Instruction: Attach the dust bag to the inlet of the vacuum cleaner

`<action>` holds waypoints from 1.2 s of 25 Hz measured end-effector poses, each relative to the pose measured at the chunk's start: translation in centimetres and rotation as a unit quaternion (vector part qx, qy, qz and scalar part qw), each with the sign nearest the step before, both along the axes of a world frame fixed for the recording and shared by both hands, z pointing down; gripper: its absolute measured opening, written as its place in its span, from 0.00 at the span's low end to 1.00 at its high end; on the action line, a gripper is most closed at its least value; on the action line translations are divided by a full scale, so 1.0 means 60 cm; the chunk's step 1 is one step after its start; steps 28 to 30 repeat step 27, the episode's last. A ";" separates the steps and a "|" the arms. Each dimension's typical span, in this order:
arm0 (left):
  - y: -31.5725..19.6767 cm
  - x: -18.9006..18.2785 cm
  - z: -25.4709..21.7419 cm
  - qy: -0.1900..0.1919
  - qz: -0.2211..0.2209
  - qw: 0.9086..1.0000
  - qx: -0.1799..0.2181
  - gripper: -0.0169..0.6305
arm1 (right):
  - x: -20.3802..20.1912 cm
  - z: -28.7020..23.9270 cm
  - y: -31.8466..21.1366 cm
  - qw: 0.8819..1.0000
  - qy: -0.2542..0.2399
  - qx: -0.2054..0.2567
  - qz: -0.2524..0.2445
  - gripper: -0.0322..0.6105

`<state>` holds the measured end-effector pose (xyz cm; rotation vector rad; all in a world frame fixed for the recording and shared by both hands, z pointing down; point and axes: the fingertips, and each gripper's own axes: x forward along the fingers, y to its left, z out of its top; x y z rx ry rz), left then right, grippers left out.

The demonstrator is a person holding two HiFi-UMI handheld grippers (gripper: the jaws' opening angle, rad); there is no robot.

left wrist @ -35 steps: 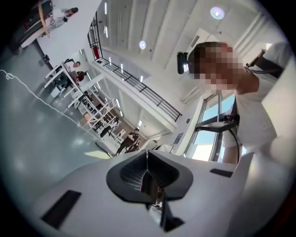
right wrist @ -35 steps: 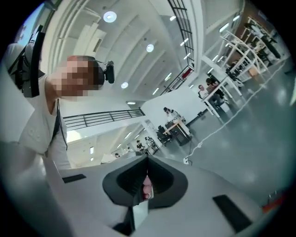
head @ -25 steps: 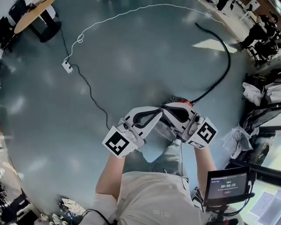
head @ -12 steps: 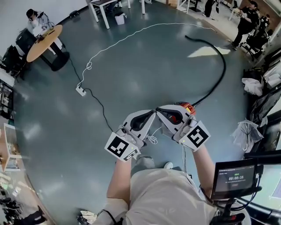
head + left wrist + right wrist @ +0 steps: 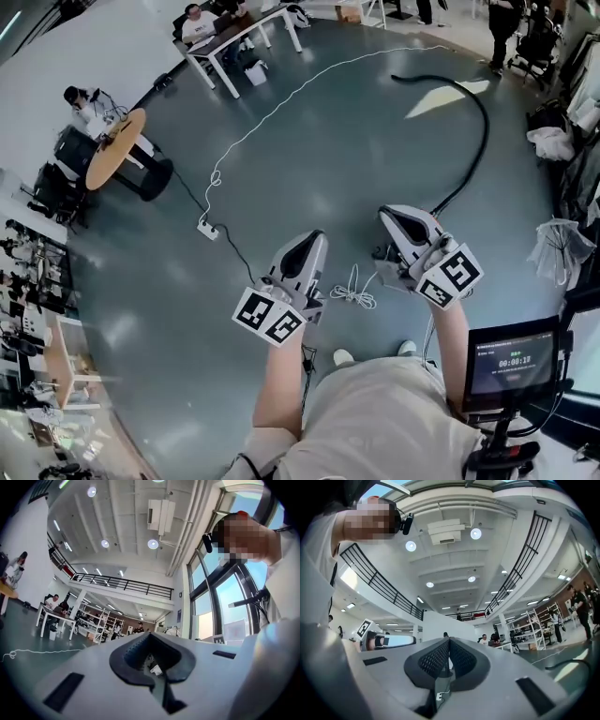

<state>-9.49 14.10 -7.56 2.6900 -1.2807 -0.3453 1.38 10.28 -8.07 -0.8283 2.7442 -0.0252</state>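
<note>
Your left gripper (image 5: 315, 240) and right gripper (image 5: 388, 215) are both closed tight and empty. There's a white cord coil (image 5: 354, 292) on the floor (image 5: 309, 141) between them, black hose (image 5: 479, 122) beyond.

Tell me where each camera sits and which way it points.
Head view: on the person's head, looking steeply down at the floor; shows forearms, chest, left gripper and right gripper.
Left gripper view: on that gripper, along its shut jaws, up toward ceiling and windows; shoulder at right.
Right gripper view: on that gripper, along its shut jaws, toward the ceiling; shoulder at left.
Shared: head and left gripper views both show the long white cord.
</note>
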 end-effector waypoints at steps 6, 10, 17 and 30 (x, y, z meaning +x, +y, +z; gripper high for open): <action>-0.031 0.015 0.013 -0.015 0.019 1.000 -0.010 0.04 | 0.010 0.005 -0.026 0.999 0.002 -0.022 0.023 0.06; -0.041 0.026 0.007 -0.019 0.028 0.999 -0.008 0.04 | 0.002 0.004 -0.032 0.999 0.003 -0.028 0.021 0.06; -0.045 0.030 0.007 -0.015 0.029 0.999 -0.010 0.04 | -0.016 0.007 -0.028 0.999 0.020 -0.025 0.013 0.06; -0.048 0.027 0.004 -0.013 0.035 0.999 -0.013 0.04 | -0.026 0.006 -0.032 0.999 0.003 -0.044 0.005 0.06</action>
